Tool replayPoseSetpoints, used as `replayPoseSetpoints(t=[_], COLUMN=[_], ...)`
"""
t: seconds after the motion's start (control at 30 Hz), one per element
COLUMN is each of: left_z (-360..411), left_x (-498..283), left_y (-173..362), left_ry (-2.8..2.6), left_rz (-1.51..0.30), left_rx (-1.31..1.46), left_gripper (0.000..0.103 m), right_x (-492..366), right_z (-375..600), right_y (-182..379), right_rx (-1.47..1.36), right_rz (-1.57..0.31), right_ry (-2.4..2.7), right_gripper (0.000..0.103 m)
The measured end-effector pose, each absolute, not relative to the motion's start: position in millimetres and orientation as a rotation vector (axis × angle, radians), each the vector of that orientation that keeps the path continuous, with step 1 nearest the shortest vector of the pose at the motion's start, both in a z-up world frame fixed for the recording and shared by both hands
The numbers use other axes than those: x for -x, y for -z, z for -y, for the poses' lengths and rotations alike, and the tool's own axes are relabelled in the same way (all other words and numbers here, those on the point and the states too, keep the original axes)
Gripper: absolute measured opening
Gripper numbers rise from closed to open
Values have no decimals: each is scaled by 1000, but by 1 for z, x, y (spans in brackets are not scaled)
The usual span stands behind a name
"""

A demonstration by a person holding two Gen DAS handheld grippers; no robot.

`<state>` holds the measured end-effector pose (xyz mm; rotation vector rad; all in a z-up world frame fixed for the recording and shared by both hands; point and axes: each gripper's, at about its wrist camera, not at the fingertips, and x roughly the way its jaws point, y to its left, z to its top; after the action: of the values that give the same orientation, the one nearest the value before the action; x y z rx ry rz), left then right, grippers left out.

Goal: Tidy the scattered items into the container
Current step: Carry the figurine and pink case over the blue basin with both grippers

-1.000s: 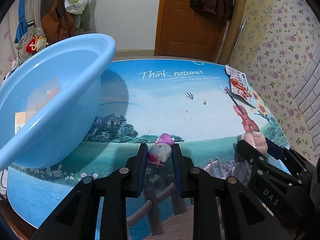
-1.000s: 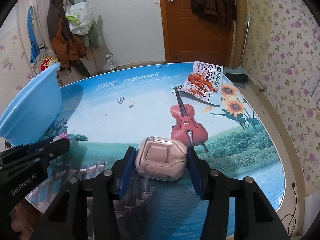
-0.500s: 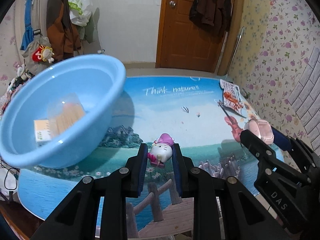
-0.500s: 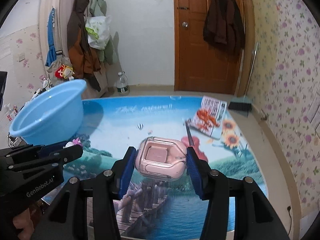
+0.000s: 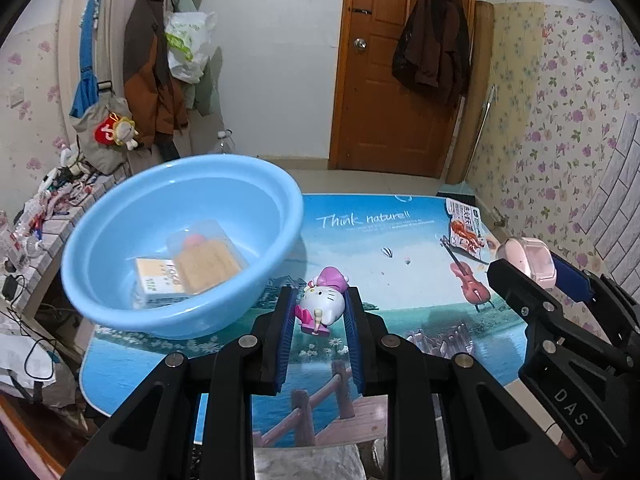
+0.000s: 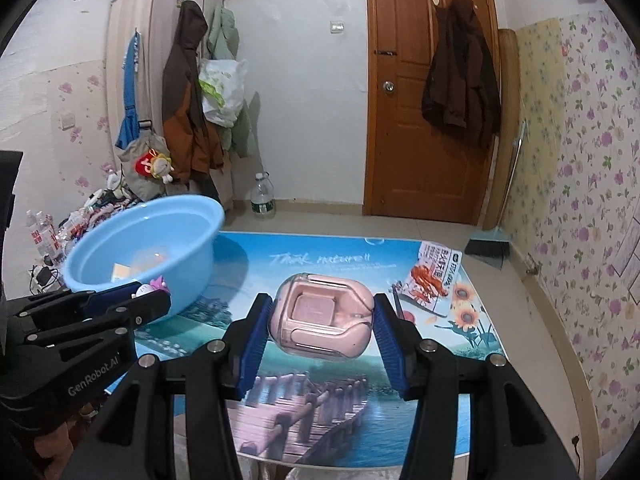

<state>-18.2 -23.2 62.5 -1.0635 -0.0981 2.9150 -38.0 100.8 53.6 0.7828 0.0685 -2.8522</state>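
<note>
- The left hand-held gripper (image 5: 319,312) is clamped on a small white cat figurine with a pink bow (image 5: 322,300), blue pads pressing it from both sides, with the printed table top visible below it.
- The right hand-held gripper (image 6: 322,326) squeezes a pink earbud case in a clear shell (image 6: 322,316) between its blue pads, held above the middle of the table (image 6: 280,412).
- In the left wrist view the right hand-held gripper shows at the right edge, with the pink case (image 5: 528,258) at its tip.
- The light blue basin (image 5: 120,264) stands at the table's left side, partly over the edge; the figurine is just beside its rim, to the right.
- Inside the basin lie a clear box with tan, ridged contents (image 5: 208,256) and a yellowish carton (image 5: 158,282), touching each other.
- A printed packet with a red lobster picture (image 6: 434,278) lies flat at the far right of the table, well apart from the basin.
- Behind the table are a brown door (image 6: 424,120) with a dark jacket (image 6: 460,68) hung on it, and coats on the left wall.
</note>
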Motion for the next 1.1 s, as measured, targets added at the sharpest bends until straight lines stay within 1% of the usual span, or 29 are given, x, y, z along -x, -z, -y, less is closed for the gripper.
replayPoseSetpoints(t=[0.6, 1.1], left_z=[43, 85], left_x=[-8, -6], left_y=[-84, -100], left_ry=[-2989, -3081], left_rz=[92, 86], left_rx=[1000, 984], left_gripper=[23, 23], right_x=[1, 13], right_z=[-85, -55], right_y=[-77, -82], right_rx=[-703, -686], right_rz=[-90, -122], right_ry=[2830, 2777], right_gripper=[52, 52])
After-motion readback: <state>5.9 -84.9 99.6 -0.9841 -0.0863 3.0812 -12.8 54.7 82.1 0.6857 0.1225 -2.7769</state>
